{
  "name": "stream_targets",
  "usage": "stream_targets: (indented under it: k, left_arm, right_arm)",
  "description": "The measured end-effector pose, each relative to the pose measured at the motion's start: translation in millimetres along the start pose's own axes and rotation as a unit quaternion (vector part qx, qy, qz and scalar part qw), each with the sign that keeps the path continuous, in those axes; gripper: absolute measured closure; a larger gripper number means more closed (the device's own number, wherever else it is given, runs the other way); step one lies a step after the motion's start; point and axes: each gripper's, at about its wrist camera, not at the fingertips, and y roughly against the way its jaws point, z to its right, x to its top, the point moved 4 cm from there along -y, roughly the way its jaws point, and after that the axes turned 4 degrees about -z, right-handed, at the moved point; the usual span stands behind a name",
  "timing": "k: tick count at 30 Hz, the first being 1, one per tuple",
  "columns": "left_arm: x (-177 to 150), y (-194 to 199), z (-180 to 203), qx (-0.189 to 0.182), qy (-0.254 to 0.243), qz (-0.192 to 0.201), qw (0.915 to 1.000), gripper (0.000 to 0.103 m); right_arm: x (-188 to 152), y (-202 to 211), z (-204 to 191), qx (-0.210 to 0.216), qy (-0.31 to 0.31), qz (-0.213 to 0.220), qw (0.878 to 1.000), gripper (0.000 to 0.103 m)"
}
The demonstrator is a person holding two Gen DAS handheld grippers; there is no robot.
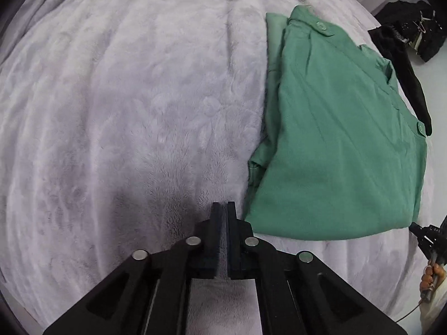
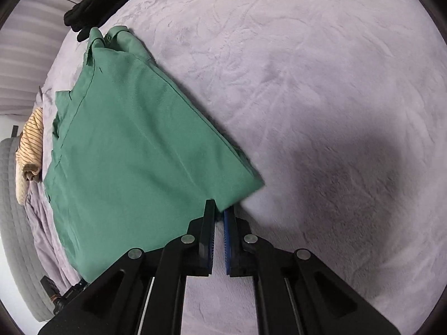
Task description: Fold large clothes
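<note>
A green buttoned shirt point(image 1: 335, 139) lies folded into a flat rectangle on a pale lilac fleece bedcover point(image 1: 125, 97). My left gripper point(image 1: 223, 206) is shut and empty, just off the shirt's near left corner, over the cover. In the right wrist view the same shirt point(image 2: 134, 153) lies left of centre. My right gripper point(image 2: 220, 209) has its jaws nearly together at the shirt's near corner; a sliver of green cloth sits at the tips, and I cannot tell whether it is pinched.
Black clothing point(image 1: 405, 64) with a hanger clip lies past the shirt's far edge, also in the right view point(image 2: 92, 2). A yellow striped garment point(image 2: 30, 145) hangs at the bed's edge by a grey padded surface point(image 2: 16, 223). The other gripper shows at far right point(image 1: 430, 240).
</note>
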Motion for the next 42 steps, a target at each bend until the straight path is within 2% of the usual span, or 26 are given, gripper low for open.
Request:
stream_targets:
  k: [4,7,9,12,14,15,19,23,25,26,28,29,30,32,37,40,41,42]
  left_arm:
    - [9,37,22,-0.016,-0.019,0.044,0.9987,0.100]
    - [23,37,39,-0.019,-0.037,0.053,0.9977,0.100]
    - [34,16,62,0.000,-0.047,0.043,0.9979,0.100]
    - [34,-27,68,0.046,-0.074,0.008,0.9961,0.100]
    - [28,-40,68,0.037,-0.081,-0.008,0.9960,0.100]
    - [25,-40,67,0.037,-0.084,-0.016,0.9957,0.100]
    - [11,-22,68,0.058,-0.091,-0.029,0.9938,0.100]
    - [-10,-5,71,0.076,-0.096,-0.036,0.9918,0.100]
    - [-27,8,70,0.072,-0.097,-0.039,0.9919,0.100]
    - [-33,13,72,0.068,-0.099,-0.037,0.9921,0.100]
    - [-43,25,78,0.070,-0.106,-0.031,0.9914,0.100]
    - [-47,30,80,0.074,-0.109,-0.030,0.9909,0.100]
    - [-51,35,81,0.079,-0.109,-0.030,0.9905,0.100]
    - [-62,47,76,0.092,-0.099,-0.030,0.9904,0.100]
    - [-89,73,69,0.085,-0.083,-0.027,0.9925,0.100]
    - [-96,79,70,0.079,-0.070,-0.035,0.9938,0.100]
    - [-96,77,66,0.084,-0.069,-0.040,0.9933,0.074]
    - [-99,80,64,0.086,-0.068,-0.043,0.9930,0.042]
  right_arm:
    - [-11,31,-12,0.005,0.019,0.037,0.999,0.099]
    - [-7,41,-44,0.006,0.072,0.069,0.995,0.097]
    - [-3,32,-67,-0.003,0.106,0.067,0.992,0.094]
    - [0,1,-82,-0.024,0.129,0.038,0.991,0.094]
    - [0,-22,-72,-0.074,0.137,0.016,0.988,0.094]
    - [1,-28,-67,-0.081,0.136,0.014,0.987,0.095]
    - [0,-11,-48,-0.052,0.087,0.009,0.995,0.094]
    - [-22,9,-48,-0.026,0.081,0.001,0.996,0.094]
    - [-35,16,-55,-0.011,0.082,-0.004,0.997,0.093]
    - [-43,20,-61,-0.007,0.084,-0.007,0.996,0.089]
    - [-59,26,-70,-0.003,0.094,-0.012,0.996,0.071]
    - [-68,25,-75,-0.001,0.100,-0.013,0.995,0.054]
    - [-75,27,-80,0.001,0.106,-0.012,0.994,0.047]
    - [-86,29,-94,0.004,0.119,-0.014,0.993,0.047]
    - [-107,35,-122,0.026,0.122,-0.021,0.992,0.047]
    - [-121,44,-134,0.034,0.131,-0.017,0.991,0.043]
    - [-126,47,-136,0.037,0.134,-0.016,0.990,0.043]
    - [-130,49,-139,0.040,0.136,-0.016,0.990,0.043]
